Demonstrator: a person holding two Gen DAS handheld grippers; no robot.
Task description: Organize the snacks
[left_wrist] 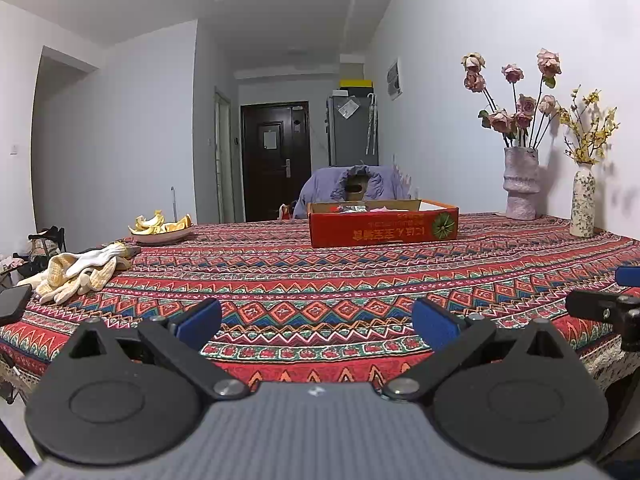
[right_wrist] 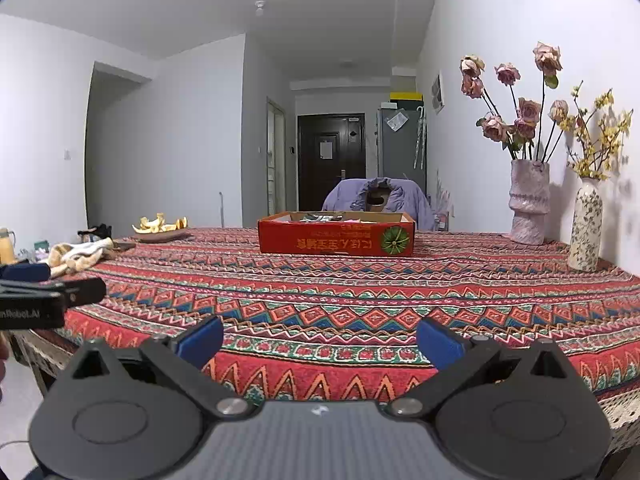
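A shallow red cardboard box (left_wrist: 383,228) with snack packets inside stands at the far middle of the patterned table; it also shows in the right wrist view (right_wrist: 336,238). The packets (left_wrist: 352,209) are barely visible over its rim. My left gripper (left_wrist: 316,320) is open and empty, low over the table's near edge. My right gripper (right_wrist: 320,342) is open and empty too, beside it. Each gripper shows at the edge of the other's view: the right one (left_wrist: 612,300) and the left one (right_wrist: 44,292).
A plate of fruit peels (left_wrist: 160,228) and a pair of cloth gloves (left_wrist: 80,270) lie at the left, with a dark phone (left_wrist: 14,302) near the edge. Two flower vases (left_wrist: 520,184) (left_wrist: 583,204) stand at the right by the wall. A chair with a purple jacket (left_wrist: 352,188) is behind the box.
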